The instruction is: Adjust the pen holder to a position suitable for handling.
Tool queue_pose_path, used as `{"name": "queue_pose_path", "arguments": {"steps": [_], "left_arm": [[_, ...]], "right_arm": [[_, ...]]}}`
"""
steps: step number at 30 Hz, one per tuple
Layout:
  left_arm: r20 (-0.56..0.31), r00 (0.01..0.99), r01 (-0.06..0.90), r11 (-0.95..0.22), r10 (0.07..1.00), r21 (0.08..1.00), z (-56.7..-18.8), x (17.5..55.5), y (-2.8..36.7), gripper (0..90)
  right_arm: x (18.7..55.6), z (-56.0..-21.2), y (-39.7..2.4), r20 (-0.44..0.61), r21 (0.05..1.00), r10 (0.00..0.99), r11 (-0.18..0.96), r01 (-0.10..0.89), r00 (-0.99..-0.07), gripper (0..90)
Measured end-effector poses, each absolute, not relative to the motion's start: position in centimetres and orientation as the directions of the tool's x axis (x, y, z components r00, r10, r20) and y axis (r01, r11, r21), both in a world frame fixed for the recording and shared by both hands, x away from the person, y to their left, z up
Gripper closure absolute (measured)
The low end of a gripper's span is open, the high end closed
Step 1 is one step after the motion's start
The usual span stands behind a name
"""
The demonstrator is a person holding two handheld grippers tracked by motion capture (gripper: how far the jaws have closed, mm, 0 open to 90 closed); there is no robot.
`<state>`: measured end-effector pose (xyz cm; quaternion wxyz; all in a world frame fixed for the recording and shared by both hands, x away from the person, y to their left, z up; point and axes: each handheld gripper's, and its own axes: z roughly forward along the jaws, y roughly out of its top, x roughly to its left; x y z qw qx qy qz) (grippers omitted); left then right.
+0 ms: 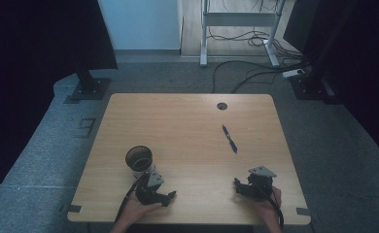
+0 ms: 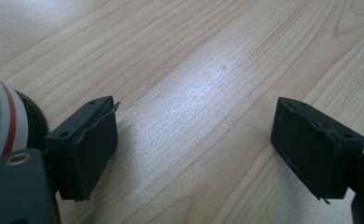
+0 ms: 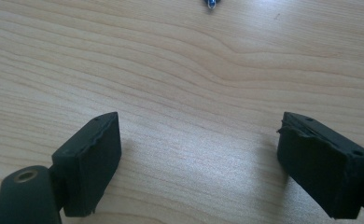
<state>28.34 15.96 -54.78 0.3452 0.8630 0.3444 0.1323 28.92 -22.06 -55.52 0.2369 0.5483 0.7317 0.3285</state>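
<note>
Resting on bare wooden table (image 1: 187, 121), near edge: left gripper (image 1: 170, 196) at 7 o'clock, right gripper (image 1: 236, 187) at 5 o'clock, both gaping wide, gripping nothing. Standing just beyond left gripper: dark cup (image 1: 139, 159), touching neither jaw. Lying farther off at 1 o'clock: blue pen (image 1: 229, 139), unobstructed.

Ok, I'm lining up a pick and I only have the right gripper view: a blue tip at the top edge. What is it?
Observer: A blue pen, lying flat on the table, ahead of the right gripper.
Operator: Anything else on the table?
Observer: A dark cup stands upright near the left gripper.
Operator: Is the left gripper holding it?
Observer: No. Its jaws stand open over bare wood; the cup sits outside one jaw.
</note>
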Motion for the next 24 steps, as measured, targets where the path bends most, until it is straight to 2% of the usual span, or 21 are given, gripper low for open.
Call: {"name": "queue_pose_path", "arguments": {"steps": [7,14,24], "left_arm": [[-0.009,0.727,0.503,-0.524,0.686,0.687,-54.8,28.3,16.0,15.0],[0.010,0.716,0.497,-0.519,0.698,0.696,-54.8,28.1,15.9,16.2],[-0.029,0.706,0.463,-0.430,0.707,0.775,-52.5,27.3,16.8,17.8]], "right_arm": [[28.5,-55.5,-21.9,0.011,0.746,0.956,0.187,0.639,-0.292,17.3],[28.4,-55.5,-21.9,0.012,0.746,0.957,0.184,0.640,-0.289,17.3],[28.4,-55.5,-21.9,0.012,0.746,0.958,0.183,0.640,-0.287,16.9]]}}
